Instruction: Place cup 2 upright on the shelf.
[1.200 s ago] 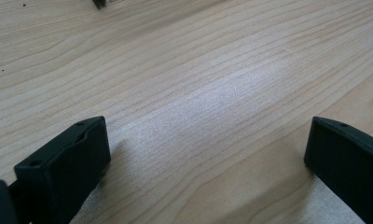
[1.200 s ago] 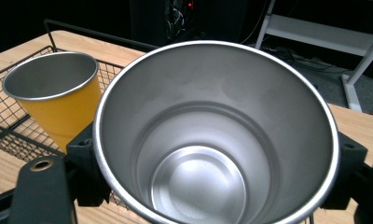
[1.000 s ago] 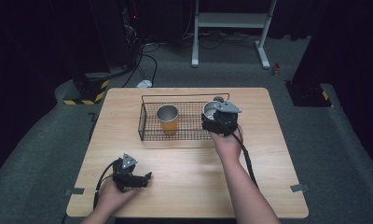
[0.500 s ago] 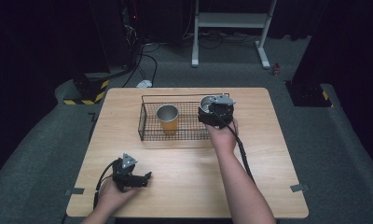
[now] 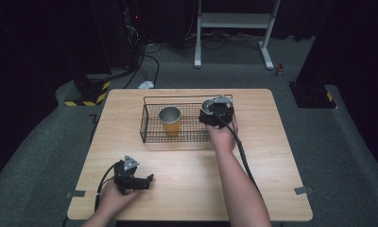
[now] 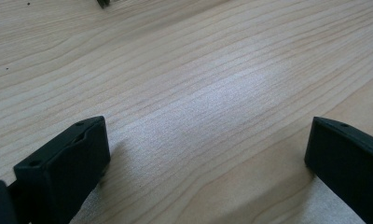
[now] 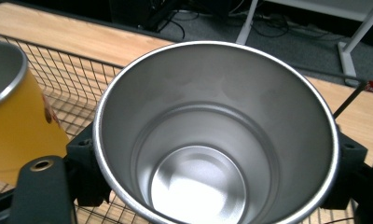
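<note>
Open counter near, crowded basket far.
The counter point(image 5: 187, 165) lies bare across its near half; the wire basket point(image 5: 151, 124) holds an orange cup point(image 5: 170, 121) left and a steel cup point(image 7: 212, 130) right.

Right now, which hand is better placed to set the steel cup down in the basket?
Right: its gripper holds the steel cup over the wire basket. The left gripper rests open, far off.

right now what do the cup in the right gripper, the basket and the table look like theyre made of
The cup held in the right gripper looks like brushed steel: grey inside, soft reflections, bright rolled rim. The basket looks like thin dark wire mesh, likely coated metal. The table shows pale matte wood grain; solid wood or laminate, I cannot tell.
</note>
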The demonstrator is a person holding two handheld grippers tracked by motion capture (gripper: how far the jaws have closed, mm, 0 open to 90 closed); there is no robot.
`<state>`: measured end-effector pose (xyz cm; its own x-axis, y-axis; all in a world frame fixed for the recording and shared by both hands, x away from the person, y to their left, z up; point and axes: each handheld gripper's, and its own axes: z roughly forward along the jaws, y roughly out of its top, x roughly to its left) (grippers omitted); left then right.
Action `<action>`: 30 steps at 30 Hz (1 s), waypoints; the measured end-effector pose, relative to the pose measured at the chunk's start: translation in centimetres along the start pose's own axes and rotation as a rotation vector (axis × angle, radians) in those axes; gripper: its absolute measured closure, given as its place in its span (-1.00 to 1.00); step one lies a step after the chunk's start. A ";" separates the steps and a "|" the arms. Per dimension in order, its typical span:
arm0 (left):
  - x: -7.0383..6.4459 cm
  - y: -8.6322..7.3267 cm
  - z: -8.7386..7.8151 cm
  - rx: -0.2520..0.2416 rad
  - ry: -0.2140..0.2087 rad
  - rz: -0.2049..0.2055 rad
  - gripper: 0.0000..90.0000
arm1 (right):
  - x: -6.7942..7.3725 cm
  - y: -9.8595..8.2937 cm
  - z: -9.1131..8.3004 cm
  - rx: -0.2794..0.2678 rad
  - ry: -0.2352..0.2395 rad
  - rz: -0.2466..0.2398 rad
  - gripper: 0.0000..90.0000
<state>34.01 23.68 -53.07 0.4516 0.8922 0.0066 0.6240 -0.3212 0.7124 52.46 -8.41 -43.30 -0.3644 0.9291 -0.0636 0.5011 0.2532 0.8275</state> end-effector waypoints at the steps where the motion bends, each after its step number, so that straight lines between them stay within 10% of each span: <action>1: 0.0 0.0 0.0 0.003 -0.002 0.000 -0.99 | 0.0 -0.1 0.2 0.007 0.001 0.004 -0.59; 30: 0.0 0.0 0.0 0.006 -0.002 0.004 -0.99 | 0.8 -0.4 3.2 0.133 0.011 -0.012 -0.59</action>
<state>34.00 23.72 -53.02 0.4556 0.8901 0.0083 0.6260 -0.3270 0.7079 54.41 -6.90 -45.48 -0.3790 0.9230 -0.0660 0.5960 0.2981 0.7456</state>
